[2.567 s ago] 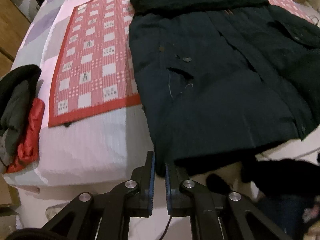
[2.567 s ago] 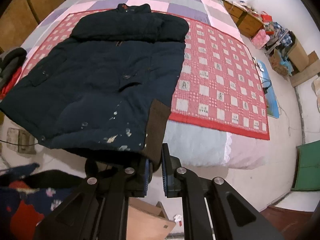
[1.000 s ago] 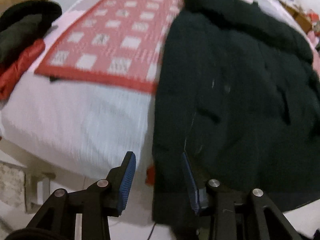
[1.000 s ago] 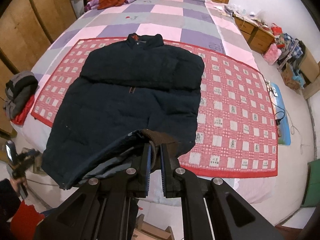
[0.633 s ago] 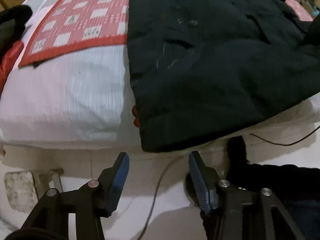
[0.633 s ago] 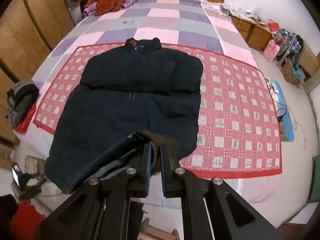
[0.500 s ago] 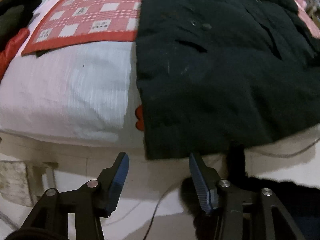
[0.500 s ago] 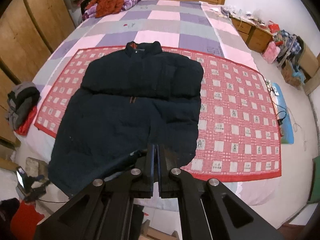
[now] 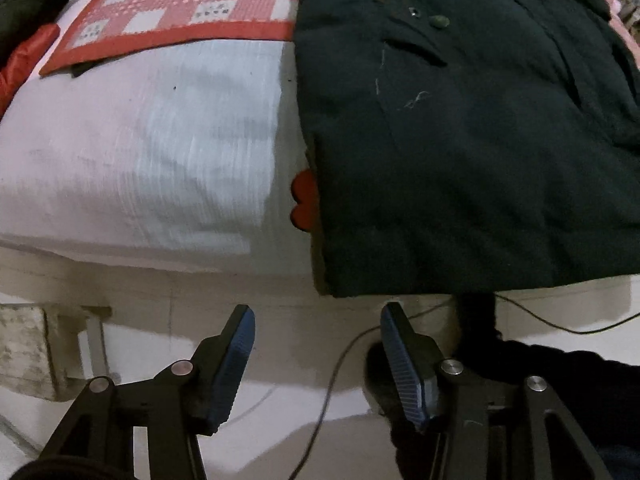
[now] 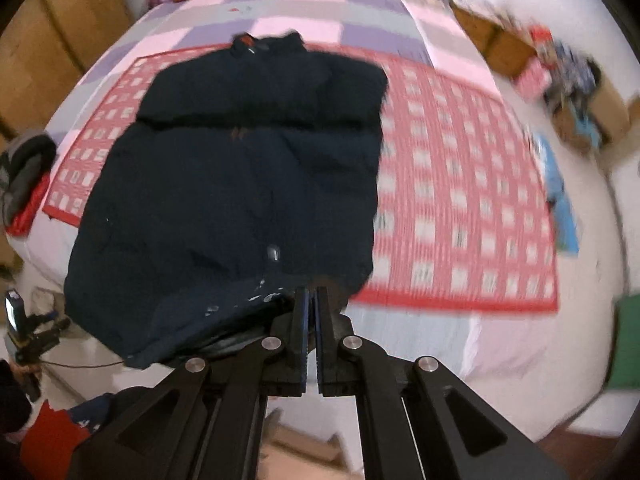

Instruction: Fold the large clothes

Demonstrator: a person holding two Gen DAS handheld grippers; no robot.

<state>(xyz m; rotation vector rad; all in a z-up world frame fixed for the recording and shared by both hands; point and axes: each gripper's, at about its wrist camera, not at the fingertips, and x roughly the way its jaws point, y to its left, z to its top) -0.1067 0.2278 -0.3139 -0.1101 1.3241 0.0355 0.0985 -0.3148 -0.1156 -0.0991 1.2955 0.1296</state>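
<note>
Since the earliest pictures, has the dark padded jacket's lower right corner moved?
Yes. The dark padded jacket corner, once hanging off the bed edge, now sits lifted at the red checked mat's border.

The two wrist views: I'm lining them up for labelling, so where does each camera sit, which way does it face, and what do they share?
Left wrist: on the left gripper, jaws open and empty, looking down at the dark jacket's hem corner hanging over the bed's edge.
Right wrist: on the right gripper, shut on the jacket's hem, facing up the bed over the red checked mat; a sleeve shows lower left.
Shared: jacket, mat, bed; the left gripper is visible at the right view's left edge.
</note>
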